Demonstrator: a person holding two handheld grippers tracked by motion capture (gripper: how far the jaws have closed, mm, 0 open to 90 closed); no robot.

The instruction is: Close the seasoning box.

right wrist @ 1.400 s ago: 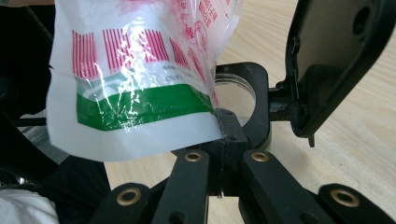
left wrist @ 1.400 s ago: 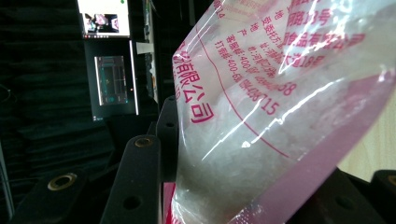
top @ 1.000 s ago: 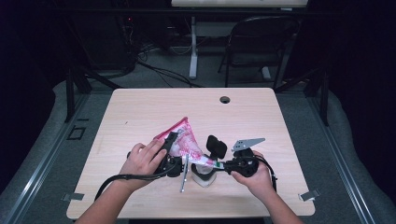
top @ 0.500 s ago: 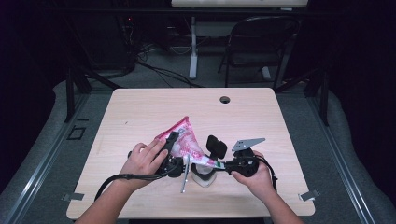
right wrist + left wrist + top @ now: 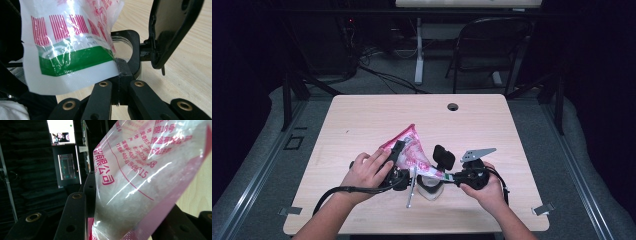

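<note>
**Plastic pouch held between two hand-held grippers over a small jar**

Pink-and-white plastic, printed in red characters with a green band near one edge, forms the crinkled pouch (image 5: pixel 409 150) at the near middle of the pale wooden table (image 5: pixel 362 115). Seen from the high view, the pouch tilts up and away from the person, its pointed corner raised toward the far side.

Nearest the table's front edge, the person's two hands come in from below. The left hand (image 5: pixel 367 172) holds the left gripper (image 5: pixel 396 156), whose black jaws are closed on the pink-bordered edge of the pouch; the left gripper view shows the film (image 5: pixel 150 177) pinched between them, with white granular contents behind the clear wall. The right hand (image 5: pixel 487 189) holds the right gripper (image 5: pixel 447 176), topped by a grey three-cornered plate (image 5: pixel 477 153). In the right gripper view its jaws meet tightly on the white lower corner of the pouch (image 5: pixel 72 52).

Just under the pouch stands a small clear round jar (image 5: pixel 429 187); its open rim (image 5: pixel 123 48) shows behind the bag in the right gripper view. A thin metal spoon-like utensil (image 5: pixel 411 190) lies touching or just beside the jar, on its left. A black paddle-shaped part (image 5: pixel 443 156) rises just beyond the jar.

Farther off, a round cable hole (image 5: pixel 453 107) sits near the table's far edge, and a black folding chair (image 5: pixel 487 50) stands beyond on the grey floor.
</note>
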